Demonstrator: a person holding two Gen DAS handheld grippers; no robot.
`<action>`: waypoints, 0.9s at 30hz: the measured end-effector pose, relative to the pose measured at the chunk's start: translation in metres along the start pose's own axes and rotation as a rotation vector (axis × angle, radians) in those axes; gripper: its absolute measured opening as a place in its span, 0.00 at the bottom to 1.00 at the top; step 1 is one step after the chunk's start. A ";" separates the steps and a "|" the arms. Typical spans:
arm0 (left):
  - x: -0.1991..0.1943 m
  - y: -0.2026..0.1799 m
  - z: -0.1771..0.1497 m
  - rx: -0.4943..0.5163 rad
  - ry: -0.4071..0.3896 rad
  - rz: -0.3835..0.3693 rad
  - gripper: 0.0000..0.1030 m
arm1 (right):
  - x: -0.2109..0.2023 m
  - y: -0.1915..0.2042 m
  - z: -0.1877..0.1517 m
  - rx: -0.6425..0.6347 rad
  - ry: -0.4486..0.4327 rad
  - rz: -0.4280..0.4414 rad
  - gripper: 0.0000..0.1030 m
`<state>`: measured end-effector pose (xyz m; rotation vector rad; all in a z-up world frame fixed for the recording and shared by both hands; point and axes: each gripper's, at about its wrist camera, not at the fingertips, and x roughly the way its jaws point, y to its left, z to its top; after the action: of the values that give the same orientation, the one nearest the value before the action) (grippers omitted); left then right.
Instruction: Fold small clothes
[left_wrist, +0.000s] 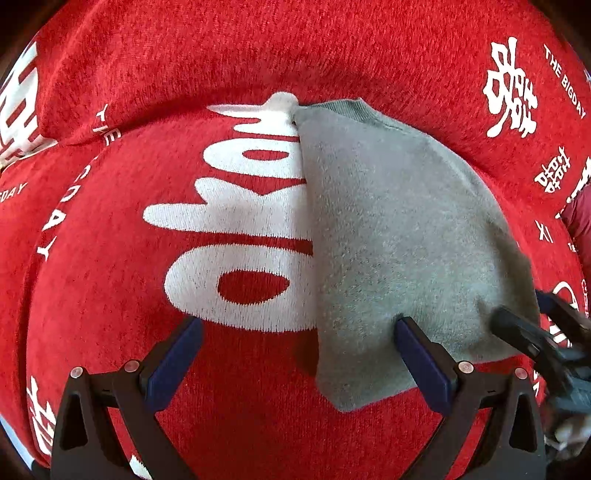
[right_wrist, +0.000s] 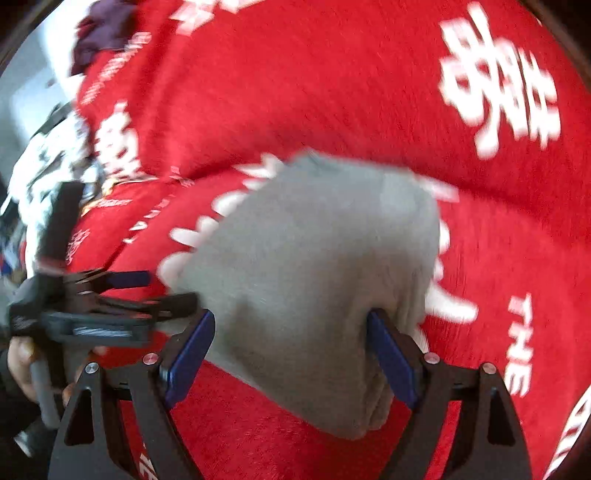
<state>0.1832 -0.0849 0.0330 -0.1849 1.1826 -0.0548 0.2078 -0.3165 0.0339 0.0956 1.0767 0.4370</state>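
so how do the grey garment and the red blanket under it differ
The grey garment is plain, with a ribbed edge at its far end; the red blanket carries white letters and characters. The grey garment is small and folded into a compact shape, while the red blanket spreads across the whole view, with bulging folds. Both look like soft, fuzzy fabric.

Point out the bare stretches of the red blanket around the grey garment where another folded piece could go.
Free: the red blanket left of the grey garment, over its big white lettering, and the plain red fold beyond the garment's far edge. Crowded: the garment's near right corner, where the left tool and right tool meet.
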 end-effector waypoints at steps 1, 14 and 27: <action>0.001 -0.001 0.000 0.005 0.000 0.003 1.00 | -0.002 -0.008 -0.007 0.024 -0.001 0.007 0.83; -0.018 -0.002 0.010 -0.019 -0.028 -0.076 1.00 | -0.068 -0.053 -0.013 0.128 -0.083 -0.099 0.85; 0.022 -0.021 0.060 -0.057 0.079 -0.167 1.00 | -0.016 -0.075 0.026 0.323 -0.025 0.047 0.87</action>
<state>0.2481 -0.1013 0.0389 -0.3345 1.2466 -0.1764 0.2463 -0.3878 0.0385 0.4120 1.1148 0.3004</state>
